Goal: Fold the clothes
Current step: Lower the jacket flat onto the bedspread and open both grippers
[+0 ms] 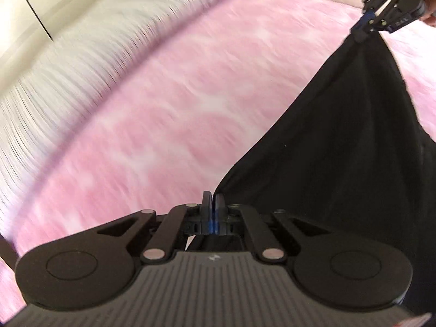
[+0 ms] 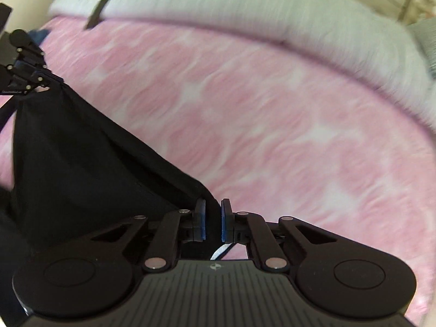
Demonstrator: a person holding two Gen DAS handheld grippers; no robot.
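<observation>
Holding the black garment (image 1: 340, 141) by two corners, I keep it stretched between my grippers above the pink bedspread (image 1: 177, 109) so it hangs flat for folding. My left gripper (image 1: 212, 204) is clenched on cloth at six o'clock; my right gripper (image 1: 366, 26), at one o'clock, pinches the far corner. No containers show.

L gripper (image 1: 212, 200) angling steeply down, fingers pinching shut on black garment (image 1: 340, 150) corner. R gripper (image 2: 214, 207) likewise tilting down, clamping opposite corner, stretching cloth between both.
</observation>
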